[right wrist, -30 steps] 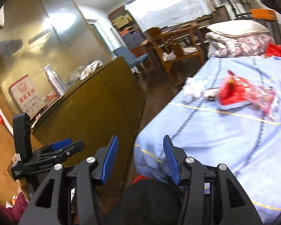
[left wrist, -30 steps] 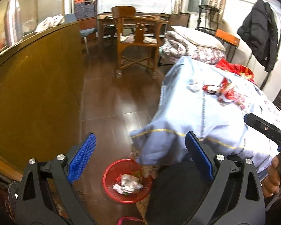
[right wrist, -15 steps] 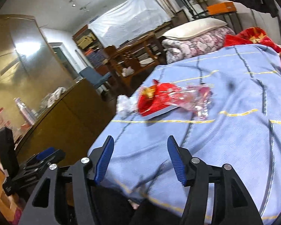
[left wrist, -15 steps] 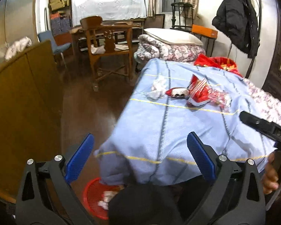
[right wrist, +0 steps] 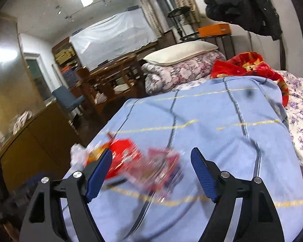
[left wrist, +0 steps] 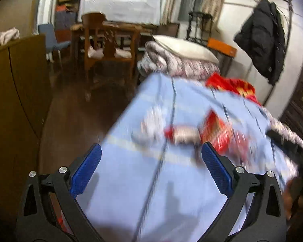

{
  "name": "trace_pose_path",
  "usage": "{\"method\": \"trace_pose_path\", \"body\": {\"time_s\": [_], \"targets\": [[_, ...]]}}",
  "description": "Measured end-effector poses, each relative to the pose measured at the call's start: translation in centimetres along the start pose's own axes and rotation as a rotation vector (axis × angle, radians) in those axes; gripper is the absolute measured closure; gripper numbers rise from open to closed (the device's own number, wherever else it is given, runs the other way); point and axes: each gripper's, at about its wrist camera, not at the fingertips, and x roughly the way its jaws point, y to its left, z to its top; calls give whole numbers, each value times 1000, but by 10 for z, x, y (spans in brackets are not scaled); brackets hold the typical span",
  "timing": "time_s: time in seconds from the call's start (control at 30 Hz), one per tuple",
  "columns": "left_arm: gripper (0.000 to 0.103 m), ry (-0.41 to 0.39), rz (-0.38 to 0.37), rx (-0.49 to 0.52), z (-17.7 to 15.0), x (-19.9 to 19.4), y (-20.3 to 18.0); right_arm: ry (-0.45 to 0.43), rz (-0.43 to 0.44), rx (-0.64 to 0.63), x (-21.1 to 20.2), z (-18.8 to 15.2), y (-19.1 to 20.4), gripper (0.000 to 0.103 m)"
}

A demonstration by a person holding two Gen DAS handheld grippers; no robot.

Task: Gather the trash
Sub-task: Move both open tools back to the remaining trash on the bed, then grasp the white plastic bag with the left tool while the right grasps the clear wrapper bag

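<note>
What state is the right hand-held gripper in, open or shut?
Open. The right hand-held gripper has just been opening: its blue pads stand wide apart and press on nothing, with the red wrappers lying ahead on the blue blanket.

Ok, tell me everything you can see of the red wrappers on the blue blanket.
The red wrappers look like crinkled, glossy plastic snack packaging, red with clear and pale patches, lying loose in a small heap on the light blue blanket. Motion blur hides any print. A crumpled white tissue lies beside them toward the blanket's edge. The open right tool frames them without touching; nothing grips them.
</note>
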Motion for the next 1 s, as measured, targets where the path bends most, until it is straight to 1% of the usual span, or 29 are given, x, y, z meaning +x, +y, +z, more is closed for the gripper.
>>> {"method": "trace_pose_path", "body": {"time_s": [0.07,0.13,0.23,0.27,0.3,0.43,0.47,0.53,0.57,0.63,0.7,0.73,0.8,0.87,0.9,0.93,1.0], "targets": [[8,-15,31,-19,21,12,3,6,-7,28,10,1,-8,24],[8,-4,33,-37,32,27,7,39,18,56,18,-1,-15,24],[8,8,-1,-52,29,47,12,47,46,81,20,-1,-20,24],[8,14,1,-52,27,53,14,62,58,110,23,-1,-25,24],[8,26,1,-56,23,58,17,68,61,129,25,-1,-29,24],[8,98,-68,-76,23,83,24,62,67,178,25,-6,-36,24],[8,104,-83,-89,22,84,27,65,62,179,25,-7,-35,24],[8,114,-142,-121,23,86,33,79,61,170,28,-9,-32,24],[8,142,-154,-129,23,92,35,89,60,159,31,-9,-31,24],[11,185,-154,-151,22,101,37,104,55,133,33,-9,-26,24],[13,191,-182,-167,22,101,39,112,47,98,34,-11,-20,24],[13,195,-177,-174,22,102,39,113,46,85,33,-11,-18,24],[18,208,-168,-177,21,104,39,119,39,60,33,-12,-13,24],[22,209,-177,-164,21,104,37,123,35,54,33,-12,-10,24],[28,206,-180,-155,20,103,35,127,34,53,33,-13,-10,24],[31,206,-182,-142,20,103,33,130,32,54,34,-13,-9,24],[43,205,-190,-116,20,103,28,140,32,55,35,-13,-8,24]]}}
